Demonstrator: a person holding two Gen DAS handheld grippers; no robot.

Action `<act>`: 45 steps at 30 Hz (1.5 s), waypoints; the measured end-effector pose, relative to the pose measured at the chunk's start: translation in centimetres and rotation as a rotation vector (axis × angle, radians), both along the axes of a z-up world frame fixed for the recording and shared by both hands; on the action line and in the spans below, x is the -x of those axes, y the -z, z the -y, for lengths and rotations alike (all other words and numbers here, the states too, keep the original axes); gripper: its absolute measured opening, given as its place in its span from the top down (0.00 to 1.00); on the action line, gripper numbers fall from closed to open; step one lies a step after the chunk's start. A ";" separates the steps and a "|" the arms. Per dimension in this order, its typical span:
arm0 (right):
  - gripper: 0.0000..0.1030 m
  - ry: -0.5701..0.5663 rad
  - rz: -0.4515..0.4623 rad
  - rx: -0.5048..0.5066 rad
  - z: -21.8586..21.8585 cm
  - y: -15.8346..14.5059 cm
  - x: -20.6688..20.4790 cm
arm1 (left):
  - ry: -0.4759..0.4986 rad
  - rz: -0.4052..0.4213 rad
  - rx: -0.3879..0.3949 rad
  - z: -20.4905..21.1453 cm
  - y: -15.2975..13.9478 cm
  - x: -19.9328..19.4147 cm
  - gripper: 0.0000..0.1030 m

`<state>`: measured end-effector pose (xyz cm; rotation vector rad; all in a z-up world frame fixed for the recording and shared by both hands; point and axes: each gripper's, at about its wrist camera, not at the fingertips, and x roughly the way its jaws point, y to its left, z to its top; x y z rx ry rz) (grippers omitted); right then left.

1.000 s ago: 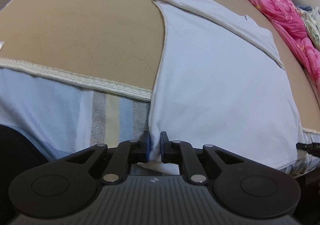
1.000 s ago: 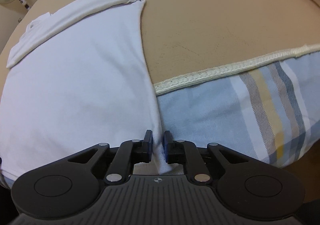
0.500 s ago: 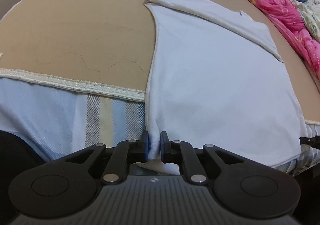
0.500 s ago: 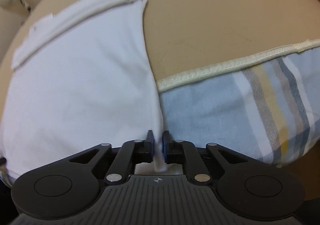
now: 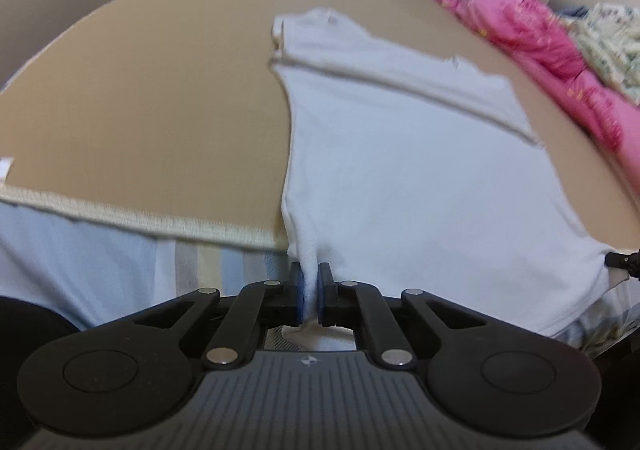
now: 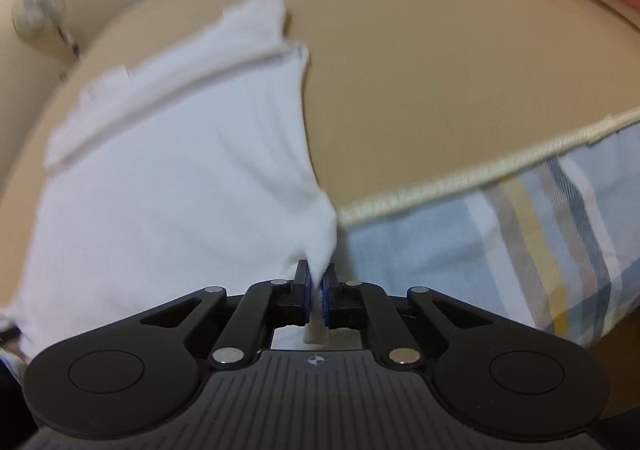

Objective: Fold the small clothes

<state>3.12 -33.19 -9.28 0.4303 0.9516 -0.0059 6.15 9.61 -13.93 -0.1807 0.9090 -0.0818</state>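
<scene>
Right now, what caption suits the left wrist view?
Left tongs pinch the near corner of a white shirt on a tan mat.

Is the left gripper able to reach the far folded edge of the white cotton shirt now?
Probably yes, but not freely: the left gripper is shut on the near hem of the white cotton shirt. Nothing lies on the shirt between it and the far folded edge.

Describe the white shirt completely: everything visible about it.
The white shirt is plain, soft knit fabric, lying mostly flat on the tan mat. Its far end is folded over into a band. Its near edge hangs past the mat's cream trim. The left gripper pinches one near corner and the right gripper the other, each bunching the cloth between closed pads. Both views are slightly blurred.
</scene>
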 end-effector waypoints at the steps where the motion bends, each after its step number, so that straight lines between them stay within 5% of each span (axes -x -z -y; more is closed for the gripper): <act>1: 0.95 0.013 0.023 -0.010 0.3 -0.6 0.2 | 0.000 0.015 0.020 -0.3 -0.6 0.1 0.94; 10: 0.96 0.078 0.273 -0.133 2.6 -8.0 5.1 | 0.022 0.184 0.142 -4.0 -8.5 5.0 0.95; 17: 0.96 0.084 0.321 -0.267 4.3 -12.9 14.5 | 0.079 0.236 0.252 -8.1 -14.9 14.0 0.95; 20: 0.96 0.066 0.321 -0.325 4.7 -14.3 15.6 | 0.061 0.221 0.268 -8.7 -16.3 14.0 0.95; 25: 0.96 0.069 0.279 -0.285 3.2 -13.8 9.2 | 0.071 0.235 0.246 -8.5 -15.9 4.8 0.95; 33: 0.89 0.085 0.090 -0.183 1.2 -6.6 -12.3 | 0.013 0.097 0.070 -6.0 -8.9 -17.8 0.91; 36: 0.73 0.163 0.079 -0.128 2.1 -4.5 -14.8 | -0.056 0.089 0.073 -8.0 -7.0 -19.8 0.85; 39: 0.72 0.120 0.005 -0.068 1.4 -2.8 -15.2 | -0.085 -0.044 0.149 -10.3 -4.7 -20.4 0.85; 43: 0.61 -0.034 0.024 0.015 -0.4 -2.5 -16.2 | -0.039 -0.028 0.112 -9.8 -4.4 -21.5 0.64; 45: 0.59 -0.071 -0.026 0.053 -0.8 -1.6 -17.0 | -0.007 -0.049 0.113 -8.9 -3.2 -22.0 0.64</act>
